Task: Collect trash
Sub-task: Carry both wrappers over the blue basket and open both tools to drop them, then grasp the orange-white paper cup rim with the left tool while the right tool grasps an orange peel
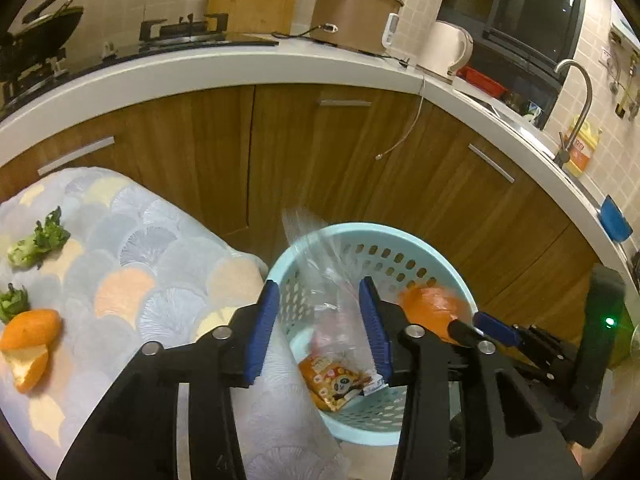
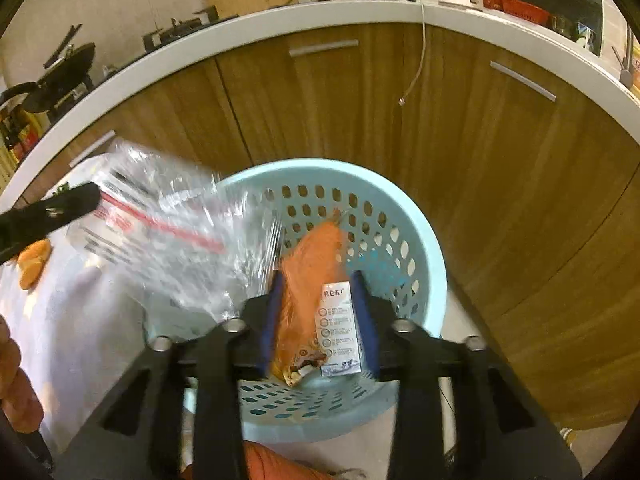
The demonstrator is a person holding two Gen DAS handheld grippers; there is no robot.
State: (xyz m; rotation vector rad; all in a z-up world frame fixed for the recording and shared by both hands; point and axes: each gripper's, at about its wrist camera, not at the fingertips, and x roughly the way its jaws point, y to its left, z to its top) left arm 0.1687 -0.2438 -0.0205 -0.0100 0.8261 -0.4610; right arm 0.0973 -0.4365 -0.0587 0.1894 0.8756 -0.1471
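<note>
Trash going into a pale blue perforated basket [image 1: 404, 240] that stands on the floor in front of wooden cabinet doors [image 1: 224, 140], just beside the right edge of a surface under a fan-patterned cloth [image 1: 160, 248].

Writing: an orange snack wrapper [image 1: 334, 384] at the basket bottom carries a cartoon panda face; no words readable. A small white carton [image 2: 338, 330] has a column of round icons and printed lines, characters at the top too blurred to read. A clear plastic bag [image 2: 168, 236] has a red strip and grey print, unreadable.

Left hand-held gripper [image 1: 320, 324]: jaws half apart, pads touching nothing; the clear bag hangs loose between and beyond them, over the basket's near-left rim.

Right hand-held gripper [image 2: 320, 320]: jaws moderately apart over the basket mouth. An orange wrapper [image 2: 308, 280] and the white carton sit between the pads; whether the pads press them, cannot tell, motion blur.

Left view only: orange peel [image 1: 28, 344] and green vegetable stubs [image 1: 36, 240] lying on the cloth toward the surface's left edge; a rice cooker [image 1: 352, 16], kettle [image 1: 444, 48] and tap [image 1: 576, 108] on the counter behind.

Right view only: the carton, the bag's print, and a bare hand [image 2: 16, 384] at the left margin.
</note>
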